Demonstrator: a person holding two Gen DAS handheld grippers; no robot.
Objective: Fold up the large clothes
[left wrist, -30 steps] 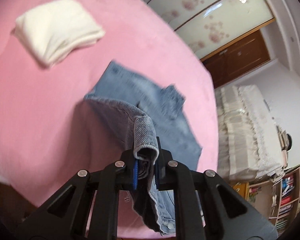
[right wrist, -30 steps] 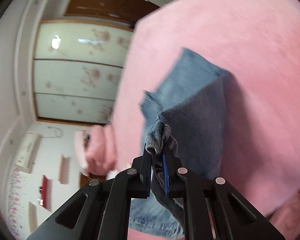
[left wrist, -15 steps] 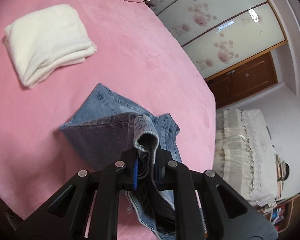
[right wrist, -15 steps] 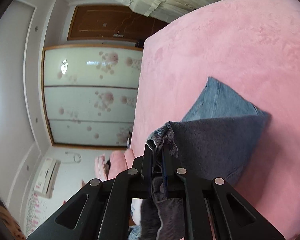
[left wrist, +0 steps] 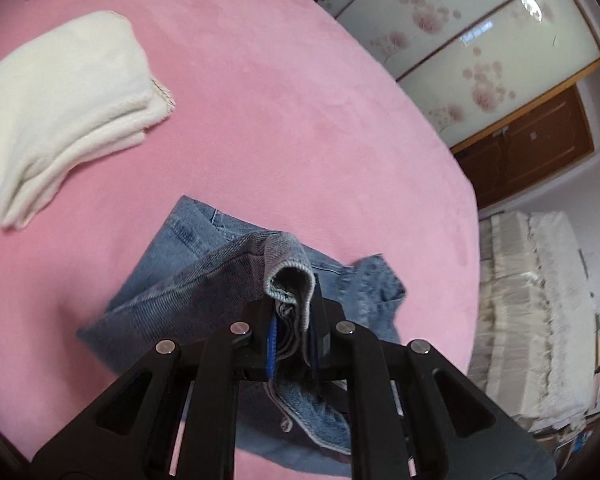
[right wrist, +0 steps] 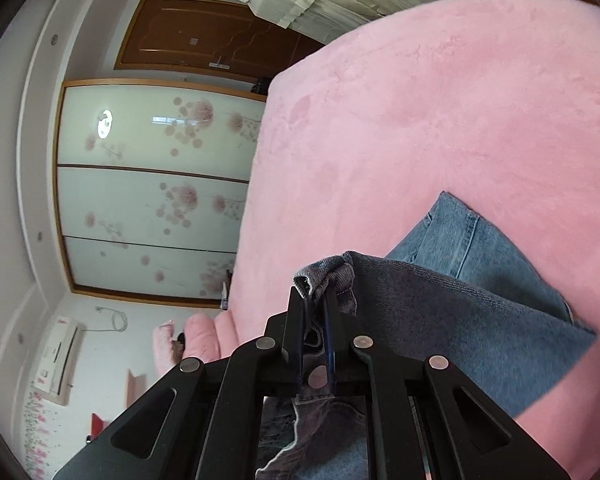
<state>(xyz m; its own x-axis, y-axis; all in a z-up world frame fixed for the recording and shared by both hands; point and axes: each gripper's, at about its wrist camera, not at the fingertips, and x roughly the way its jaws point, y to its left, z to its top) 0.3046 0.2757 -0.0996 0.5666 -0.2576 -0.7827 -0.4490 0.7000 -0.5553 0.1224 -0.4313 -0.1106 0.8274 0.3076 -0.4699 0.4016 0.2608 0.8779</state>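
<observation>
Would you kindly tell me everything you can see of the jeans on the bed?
The jeans are blue denim with stitched seams and a frayed edge, lying on the pink bedspread. One part lies flat; another is lifted and doubled over it, showing its darker underside. The left gripper and the right gripper are each shut on a bunched edge of the cloth. A cream folded blanket lies apart from them.
</observation>
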